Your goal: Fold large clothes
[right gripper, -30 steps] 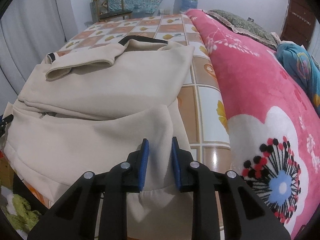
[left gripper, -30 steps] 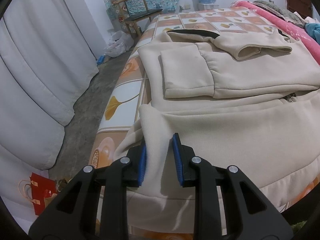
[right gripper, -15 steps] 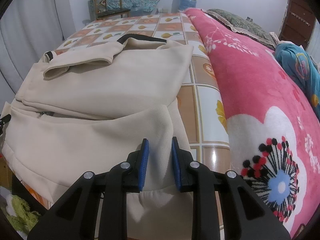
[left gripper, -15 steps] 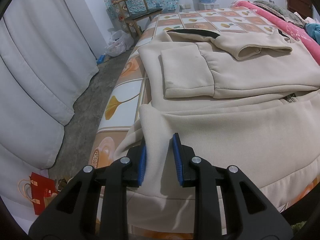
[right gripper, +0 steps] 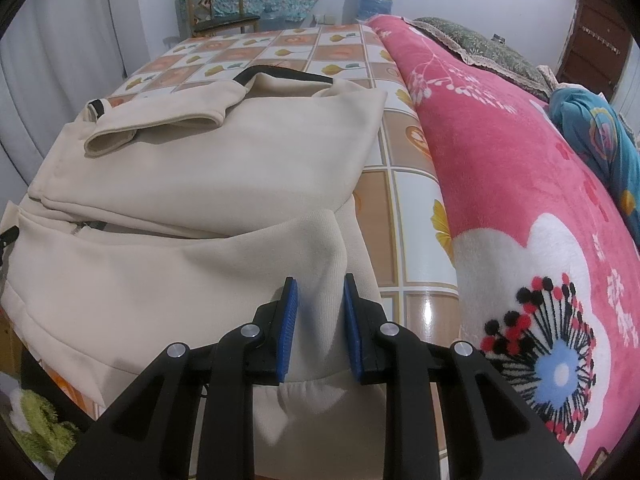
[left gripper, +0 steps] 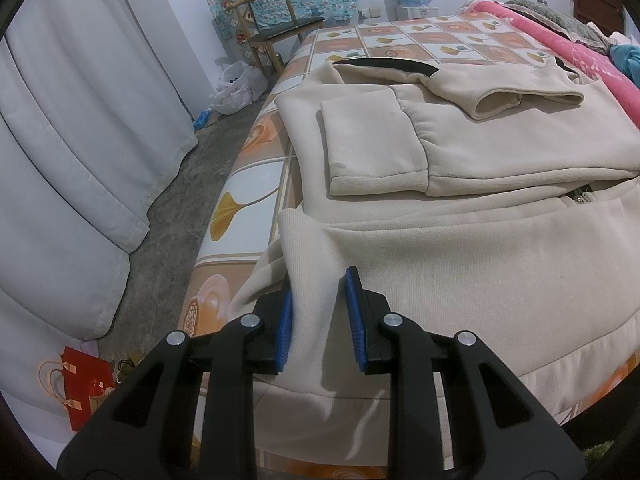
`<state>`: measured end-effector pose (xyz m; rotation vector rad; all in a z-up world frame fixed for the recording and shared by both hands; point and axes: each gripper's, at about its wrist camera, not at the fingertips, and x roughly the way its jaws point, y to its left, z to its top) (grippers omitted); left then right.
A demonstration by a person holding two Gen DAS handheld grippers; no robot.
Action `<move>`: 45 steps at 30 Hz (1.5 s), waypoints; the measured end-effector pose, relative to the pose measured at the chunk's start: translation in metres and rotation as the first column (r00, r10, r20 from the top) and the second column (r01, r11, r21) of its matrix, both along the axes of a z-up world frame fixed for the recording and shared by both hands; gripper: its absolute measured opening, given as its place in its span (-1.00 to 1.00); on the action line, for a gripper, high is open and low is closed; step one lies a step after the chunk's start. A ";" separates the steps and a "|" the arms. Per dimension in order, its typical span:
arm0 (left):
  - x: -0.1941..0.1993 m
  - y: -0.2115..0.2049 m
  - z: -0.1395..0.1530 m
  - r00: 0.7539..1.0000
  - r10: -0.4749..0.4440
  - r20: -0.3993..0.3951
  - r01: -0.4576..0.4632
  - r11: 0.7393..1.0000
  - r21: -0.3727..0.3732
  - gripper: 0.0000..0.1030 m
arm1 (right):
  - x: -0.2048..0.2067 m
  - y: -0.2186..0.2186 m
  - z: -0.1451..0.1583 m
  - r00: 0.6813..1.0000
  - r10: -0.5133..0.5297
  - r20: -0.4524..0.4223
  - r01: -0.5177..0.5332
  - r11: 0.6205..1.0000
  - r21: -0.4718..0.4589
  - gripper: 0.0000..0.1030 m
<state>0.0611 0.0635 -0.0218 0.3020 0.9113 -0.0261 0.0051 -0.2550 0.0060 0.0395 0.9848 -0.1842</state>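
A large cream zip sweatshirt (left gripper: 480,152) lies on the bed with both sleeves folded across its chest; it also shows in the right wrist view (right gripper: 208,168). Its lower hem is lifted and doubled back toward the chest. My left gripper (left gripper: 318,280) is shut on the hem's left corner (left gripper: 304,248). My right gripper (right gripper: 319,286) is shut on the hem's right corner (right gripper: 320,240). Both corners hang a little above the sweatshirt's body.
The bed has a tiled orange-and-white sheet (left gripper: 248,200). A pink flowered blanket (right gripper: 500,200) lies along its right side. A white curtain (left gripper: 80,120), a wooden chair (left gripper: 272,20), a plastic bag (left gripper: 236,88) and a red gift bag (left gripper: 84,384) stand left of the bed.
Both grippers have carried the hem corners slightly forward toward the chest. The fold of cloth has risen a little.
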 end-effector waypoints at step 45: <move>0.184 0.022 0.096 0.971 -0.078 0.227 0.128 0.968 -0.216 -0.80 | 0.169 -0.051 0.096 0.955 0.043 0.294 -0.071 0.994 0.086 -0.86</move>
